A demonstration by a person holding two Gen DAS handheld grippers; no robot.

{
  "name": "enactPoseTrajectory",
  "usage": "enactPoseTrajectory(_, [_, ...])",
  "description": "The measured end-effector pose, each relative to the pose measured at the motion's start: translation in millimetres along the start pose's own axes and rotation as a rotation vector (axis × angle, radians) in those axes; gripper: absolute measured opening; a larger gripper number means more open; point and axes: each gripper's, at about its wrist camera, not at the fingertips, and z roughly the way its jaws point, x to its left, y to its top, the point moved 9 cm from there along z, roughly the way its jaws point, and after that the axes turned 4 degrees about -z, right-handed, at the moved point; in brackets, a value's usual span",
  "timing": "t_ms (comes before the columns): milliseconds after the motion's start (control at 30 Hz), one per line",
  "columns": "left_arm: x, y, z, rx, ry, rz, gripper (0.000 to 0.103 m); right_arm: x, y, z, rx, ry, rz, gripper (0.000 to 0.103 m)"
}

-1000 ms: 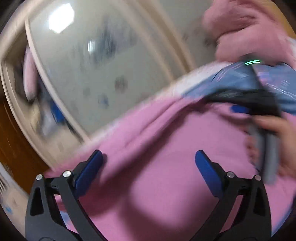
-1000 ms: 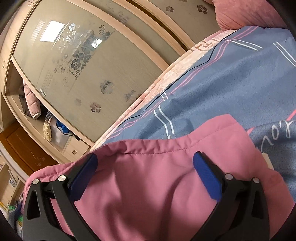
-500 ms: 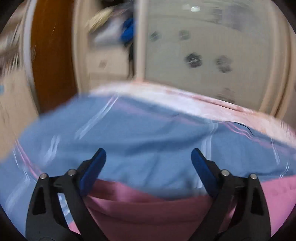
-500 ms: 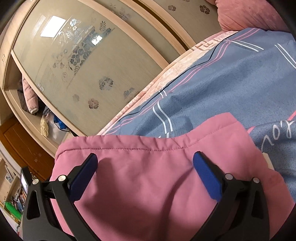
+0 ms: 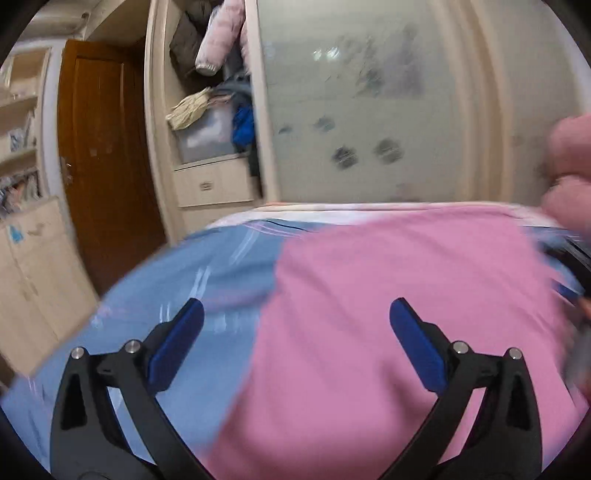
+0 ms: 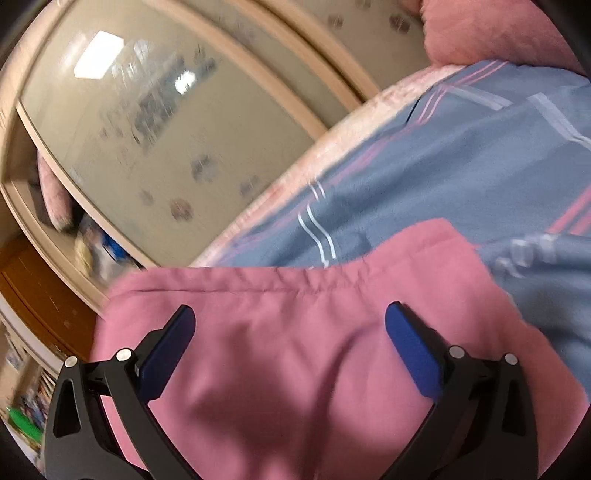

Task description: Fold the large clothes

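The pink garment (image 5: 388,314) lies spread on the blue striped bedspread (image 5: 184,266). The left gripper (image 5: 295,325) is opening, nothing between its jaws; the right gripper (image 6: 288,328) is spread above the cloth. Between folds, seemingly; next, pinch an edge.

Right wrist view, frame blurred. Right gripper (image 6: 290,325) at the bottom edge: black arms, blue pads (image 6: 413,350), jaws standing wide apart with nothing pinched between them. Below and between the jaws lies a pink garment (image 6: 295,369), with a stitched hem running across its far edge. It rests on a blue bedspread (image 6: 443,166) with white and pink stripes and some lettering at right. A pale pink bed edge (image 6: 295,166) borders the bedspread. Beyond that, a wardrobe (image 6: 166,129) with frosted flower-patterned sliding doors; an open shelf at left holds clothes. Pink pillow (image 6: 487,33) at top right.
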Motion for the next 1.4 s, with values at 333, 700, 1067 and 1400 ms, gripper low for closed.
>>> enactPoseTrajectory(333, [5.3, -103.6, -191.0, -0.028, -0.113, 0.019, 0.101, 63.7, -181.8, -262.9, 0.122, -0.061, -0.501, 0.102])
enactPoseTrajectory(700, [-12.8, -165.9, -298.8, 0.235, -0.144, 0.071, 0.101, 46.4, -273.5, -409.4, 0.249, -0.359, -0.613, 0.102])
enactPoseTrajectory(1067, [14.9, -63.7, -412.7, 0.173, -0.121, 0.008, 0.101, 160.1, -215.4, -501.1, 0.127, -0.276, -0.677, 0.102])
enactPoseTrajectory(1400, [22.6, -38.8, -439.3, 0.155, -0.122, -0.022, 0.101, 196.2, -192.3, -532.6, 0.04, -0.242, -0.675, 0.102])
